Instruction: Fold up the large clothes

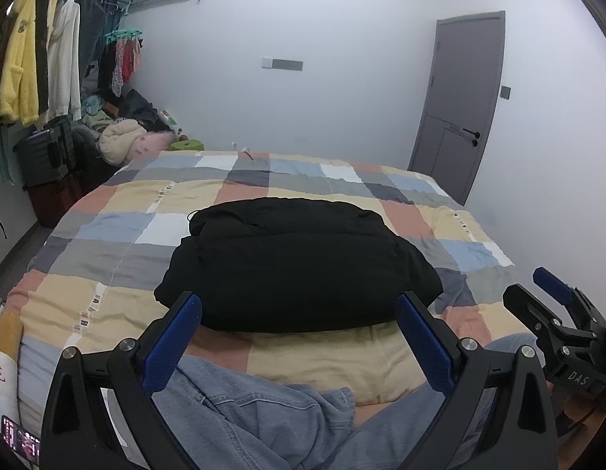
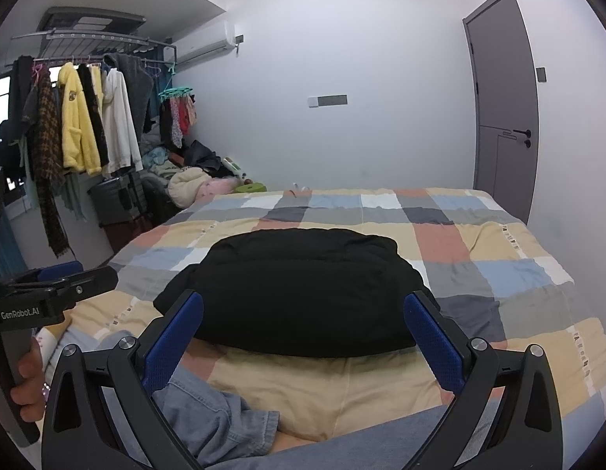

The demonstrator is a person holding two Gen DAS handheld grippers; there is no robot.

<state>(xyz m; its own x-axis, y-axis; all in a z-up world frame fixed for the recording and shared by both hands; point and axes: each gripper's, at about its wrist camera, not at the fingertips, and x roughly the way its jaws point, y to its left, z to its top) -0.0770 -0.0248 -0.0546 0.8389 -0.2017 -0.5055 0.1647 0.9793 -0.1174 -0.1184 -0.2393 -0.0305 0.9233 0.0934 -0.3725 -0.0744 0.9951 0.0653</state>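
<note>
Nearest, both grippers gape wide, empty — left gripper (image 1: 299,313) marked "GenRobot.AI", right gripper (image 2: 303,313) "DAS". Denim (image 1: 240,411) drapes the bed's (image 1: 107,196) near edge; beyond it, mid-bed, sits the folded black coat (image 2: 299,293).

Phone (image 1: 21,440) cut by frame edge; denim garment (image 1: 244,423) partly hidden.
</note>
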